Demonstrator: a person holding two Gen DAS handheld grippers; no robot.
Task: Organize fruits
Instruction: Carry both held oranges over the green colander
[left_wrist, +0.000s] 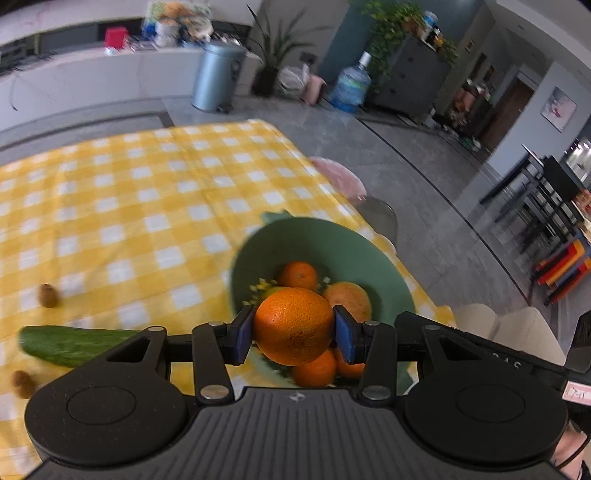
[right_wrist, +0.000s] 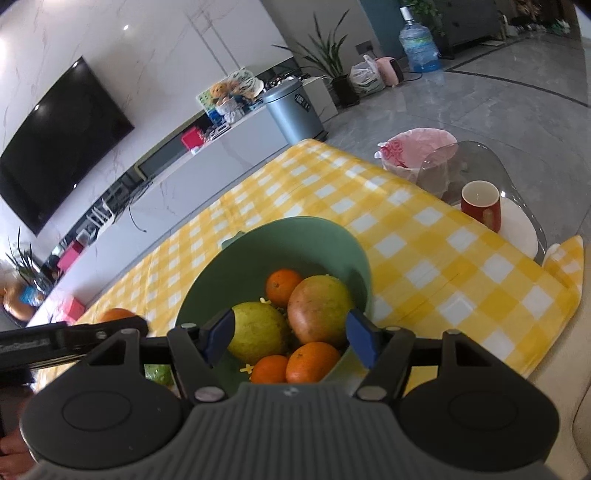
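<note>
My left gripper (left_wrist: 293, 332) is shut on a large orange (left_wrist: 293, 326), its blue pads pressing both sides, and holds it over the near part of the green bowl (left_wrist: 332, 236). In the right wrist view this orange (right_wrist: 118, 315) peeks out at the left, behind the other tool's black body. My right gripper (right_wrist: 290, 338) stands open above the same bowl (right_wrist: 332, 236), its pads touching nothing. Below it in the bowl lie a mango (right_wrist: 319, 310), a yellow-green fruit (right_wrist: 258, 332) and three small oranges (right_wrist: 282, 286).
On the yellow checked tablecloth (left_wrist: 147, 206), left of the bowl, lie a cucumber (left_wrist: 74, 345) and two kiwis (left_wrist: 48, 295). A red cup (right_wrist: 480, 205) stands on a white plate on the glass table end. A pink-lined bin (right_wrist: 417, 151) sits beyond the table's edge.
</note>
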